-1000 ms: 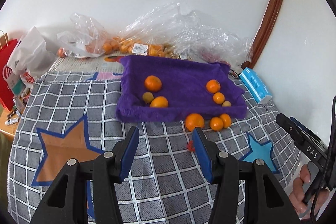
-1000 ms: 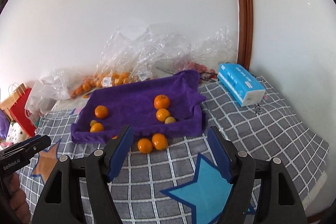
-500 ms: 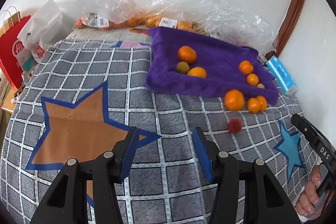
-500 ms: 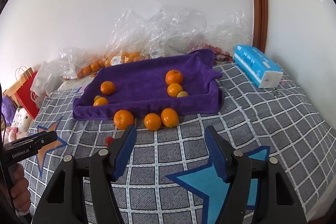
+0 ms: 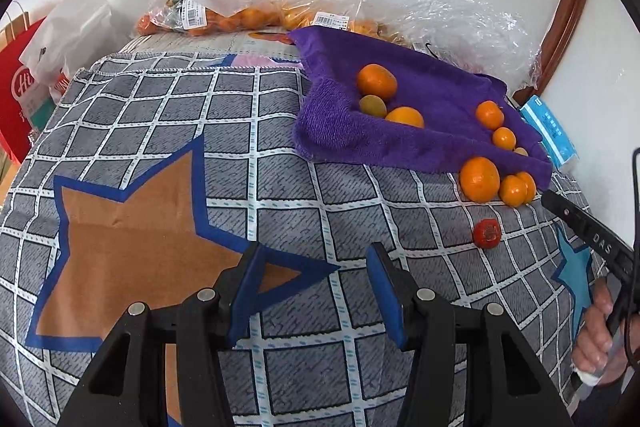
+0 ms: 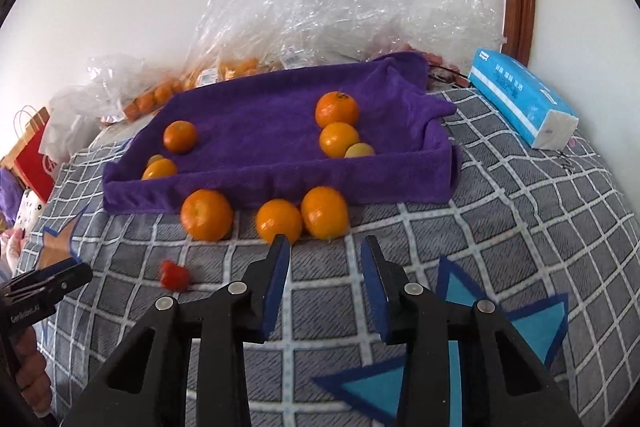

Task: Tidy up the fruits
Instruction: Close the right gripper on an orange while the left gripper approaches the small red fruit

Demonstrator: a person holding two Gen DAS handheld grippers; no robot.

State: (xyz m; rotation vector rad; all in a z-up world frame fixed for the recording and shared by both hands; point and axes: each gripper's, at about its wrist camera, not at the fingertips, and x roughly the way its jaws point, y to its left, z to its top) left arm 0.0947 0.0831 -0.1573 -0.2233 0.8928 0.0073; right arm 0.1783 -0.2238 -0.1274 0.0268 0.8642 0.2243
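Note:
A purple towel-lined tray (image 6: 280, 179) (image 5: 400, 143) holds several oranges and small yellow-green fruits. Three oranges lie on the checked cloth against its front wall: a large one (image 6: 206, 215) (image 5: 479, 179) and two side by side (image 6: 324, 211) (image 5: 514, 190). A small red fruit (image 6: 175, 277) (image 5: 486, 233) lies in front of them. My right gripper (image 6: 324, 259) is open and empty, just in front of the two oranges. My left gripper (image 5: 314, 267) is open and empty over the cloth, well left of the fruit.
Clear plastic bags with more oranges (image 5: 224, 19) (image 6: 224, 71) lie behind the tray by the wall. A blue tissue pack (image 6: 520, 103) sits at the right. Red and white bags (image 5: 24, 91) stand off the left edge. The checked cloth (image 5: 160, 147) has star patches.
My right gripper has come closer to the loose oranges and its jaws have narrowed. My left gripper has swung left and down toward the cloth, staying open.

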